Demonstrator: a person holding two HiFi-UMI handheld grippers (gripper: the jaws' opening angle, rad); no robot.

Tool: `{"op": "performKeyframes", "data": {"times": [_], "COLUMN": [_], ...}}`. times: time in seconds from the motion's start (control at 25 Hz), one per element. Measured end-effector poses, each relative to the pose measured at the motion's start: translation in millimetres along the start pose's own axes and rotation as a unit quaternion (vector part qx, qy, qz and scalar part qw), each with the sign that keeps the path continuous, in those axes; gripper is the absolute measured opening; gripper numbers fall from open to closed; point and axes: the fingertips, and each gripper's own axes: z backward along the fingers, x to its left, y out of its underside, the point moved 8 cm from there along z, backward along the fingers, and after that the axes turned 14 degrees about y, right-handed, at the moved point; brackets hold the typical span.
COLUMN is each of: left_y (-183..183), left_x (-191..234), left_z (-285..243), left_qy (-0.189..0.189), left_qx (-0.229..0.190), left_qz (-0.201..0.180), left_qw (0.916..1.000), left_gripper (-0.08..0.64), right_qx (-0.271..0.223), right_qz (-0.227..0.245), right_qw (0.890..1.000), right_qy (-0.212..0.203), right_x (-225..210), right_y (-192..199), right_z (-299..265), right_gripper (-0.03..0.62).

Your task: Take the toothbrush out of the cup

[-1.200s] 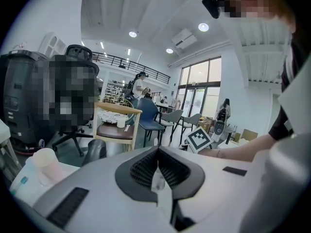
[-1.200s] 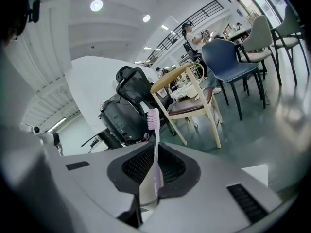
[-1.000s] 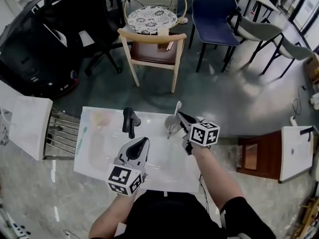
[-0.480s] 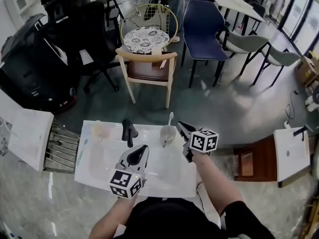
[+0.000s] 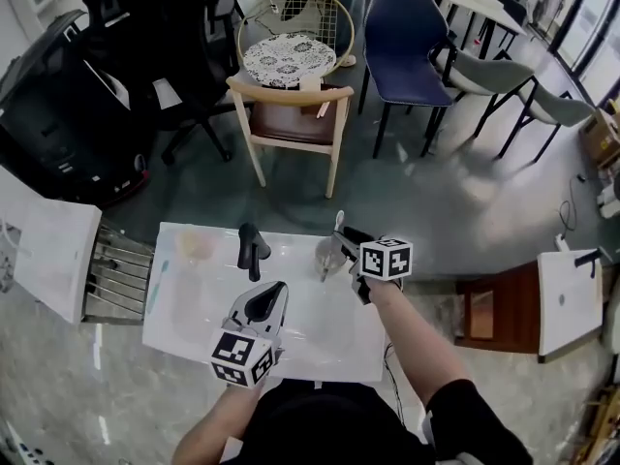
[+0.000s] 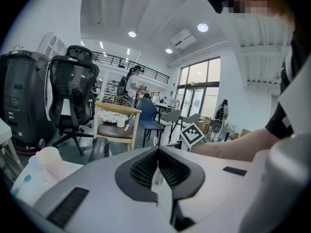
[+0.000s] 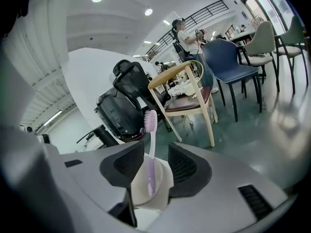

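Observation:
A lilac toothbrush stands upright in a translucent white cup, bristles up. In the head view the cup is at the table's far edge with the toothbrush sticking out. My right gripper has just been opening its jaws. They now stand apart on either side of the toothbrush handle, over the cup's rim, and the pads do not press on it. It reaches in from the right. My left gripper hovers over the table's middle, shut with nothing in it.
The white table also carries a black faucet-like post and a pale pink cup at the far left. A wooden chair, a blue chair and an office chair stand beyond the table's far edge.
My right gripper's jaws have gone from shut to open. It has moved left from beside the cup, so its jaws now sit on either side of the toothbrush. The left gripper has stayed put.

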Motion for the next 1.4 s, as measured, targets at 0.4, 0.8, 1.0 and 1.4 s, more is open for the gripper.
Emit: {"op": "performKeyframes", "data": {"times": [0.4, 0.8, 1.0, 1.4], "left_y": [4.6, -23.2, -32.4, -23.0], "left_x": [11.3, -15.8, -32.3, -50.5], "left_z": [17.3, 1.3, -10.4, -52.2], "left_qy": [-0.026, 0.018, 0.040, 0.088], "left_qx": [-0.006, -0.034, -0.040, -0.015], "left_qz": [0.015, -0.013, -0.030, -0.032], "left_qw": [0.9995, 0.9992, 0.9979, 0.9955], "left_gripper": [0.015, 0.015, 0.015, 0.015], "right_qx": [-0.003, -0.100, -0.157, -0.113], "right_qz": [0.021, 0.018, 0.027, 0.035], "right_qw": [1.000, 0.993, 0.985, 0.992], "right_qy": [0.005, -0.056, -0.070, -0.044], "right_x": [13.3, 36.4, 45.2, 25.1], "right_y": [-4.4, -61.7, -81.9, -8.3], "right_z": [-11.6, 91.2, 166.0, 235.3], "right_gripper": [0.049, 0.041, 0.041, 0.041]}}
